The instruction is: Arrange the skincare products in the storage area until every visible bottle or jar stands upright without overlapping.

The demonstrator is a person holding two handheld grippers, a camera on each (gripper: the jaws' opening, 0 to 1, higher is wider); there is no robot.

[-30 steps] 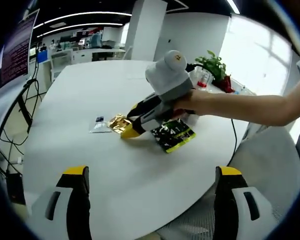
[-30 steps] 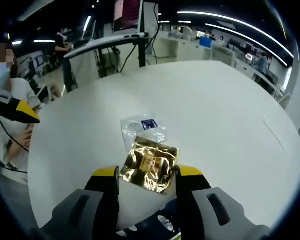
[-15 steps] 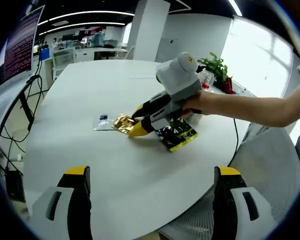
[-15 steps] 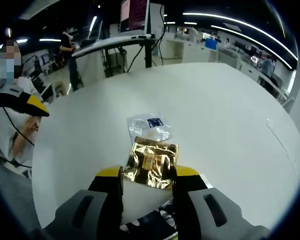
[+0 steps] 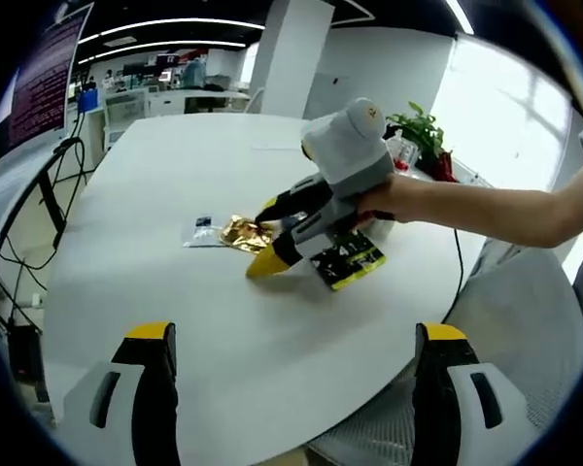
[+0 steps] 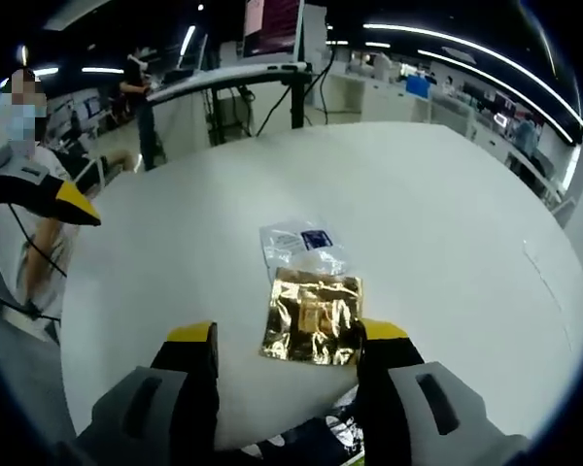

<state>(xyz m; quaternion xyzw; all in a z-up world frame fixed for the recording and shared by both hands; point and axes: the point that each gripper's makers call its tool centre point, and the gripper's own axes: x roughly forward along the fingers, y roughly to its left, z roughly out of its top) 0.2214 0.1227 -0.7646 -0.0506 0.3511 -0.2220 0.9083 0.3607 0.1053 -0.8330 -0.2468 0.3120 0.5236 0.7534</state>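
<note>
Your right tongs [image 6: 287, 345] gape open around the gold sachet [image 6: 314, 316] on the tabletop [image 6: 447, 214]; your left tongs [image 5: 290, 340] hang open, empty.

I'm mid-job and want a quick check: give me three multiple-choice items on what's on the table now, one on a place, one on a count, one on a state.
1. Where does the clear packet lie relative to the gold packet, in the right gripper view?
A. just beyond it, edges meeting
B. under the dark packet
C. off the table

2. How many packets show on the table in the left gripper view?
A. one
B. three
C. five

3. How do the right tongs stand?
A. shut on the gold packet
B. open, holding nothing
C. shut on the clear packet

Answers:
1. A: the clear packet sits past the gold packet.
2. B: clear, gold and the dark packet lie on the table.
3. B: the right tongs are spread, the gold packet lying flat between the tips.
</note>
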